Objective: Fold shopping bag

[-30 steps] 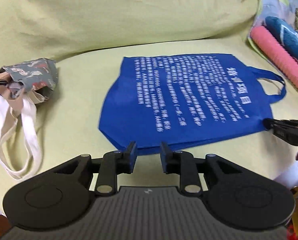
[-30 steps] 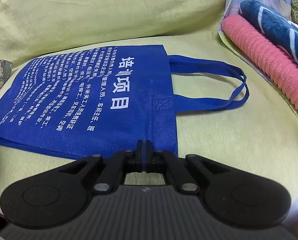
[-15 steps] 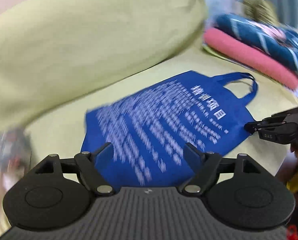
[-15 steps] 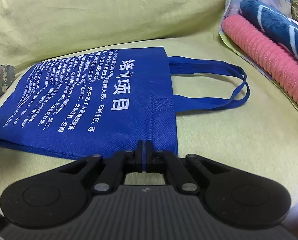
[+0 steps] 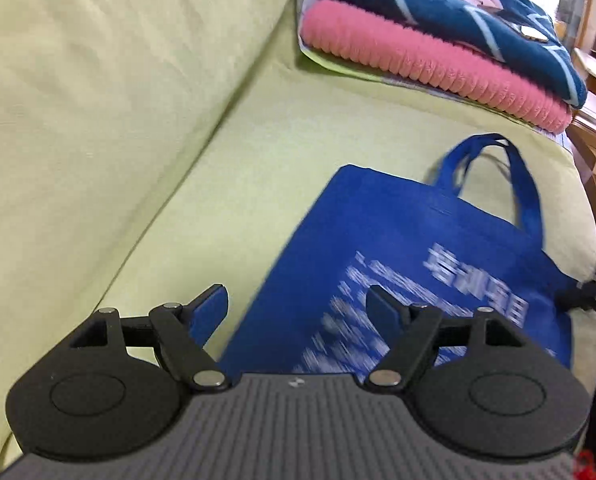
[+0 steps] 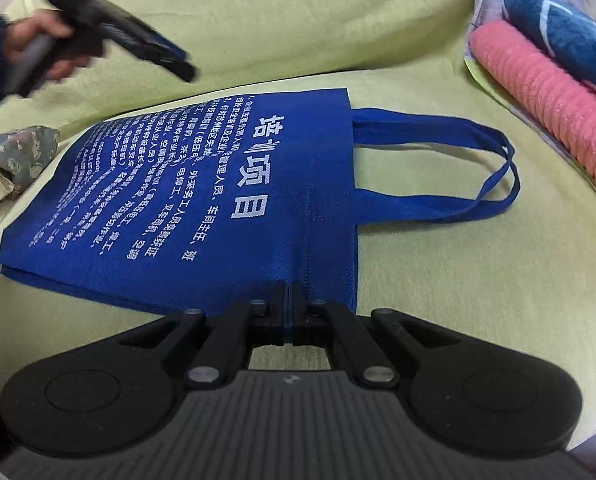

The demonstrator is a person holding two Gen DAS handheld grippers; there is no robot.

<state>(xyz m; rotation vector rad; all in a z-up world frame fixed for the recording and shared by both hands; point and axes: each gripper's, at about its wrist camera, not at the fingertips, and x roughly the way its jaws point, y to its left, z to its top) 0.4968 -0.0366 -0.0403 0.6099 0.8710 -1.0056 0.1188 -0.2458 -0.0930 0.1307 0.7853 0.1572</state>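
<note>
A blue shopping bag (image 6: 201, 200) is lying flat on the seat of a yellow-green sofa (image 6: 438, 280), its white print facing up and its two handles (image 6: 458, 172) stretched out towards the right in the right wrist view.

The right gripper (image 6: 289, 300) is pressing its fingers together on the near edge of the bag, just beside the corner where the handles begin; a strip of blue cloth is showing between the closed fingers.

The left gripper (image 5: 298, 312) is hanging above the far side of the bag with its fingers spread wide and nothing between them. One finger is sitting over the bare sofa seat, the other over the printed cloth, and whether either is touching the bag cannot be told. In the right wrist view this gripper (image 6: 165, 56) is showing blurred in the person's hand (image 6: 37, 48), raised over the back edge of the bag in front of the sofa's back cushion (image 6: 277, 12).

A pink ribbed blanket (image 6: 546, 100) and a dark blue towel (image 6: 558, 36) are lying stacked at the right end of the seat, apart from the handles. A patterned cloth bag (image 6: 13, 156) is resting at the left, just beside the blue bag's bottom corner.
</note>
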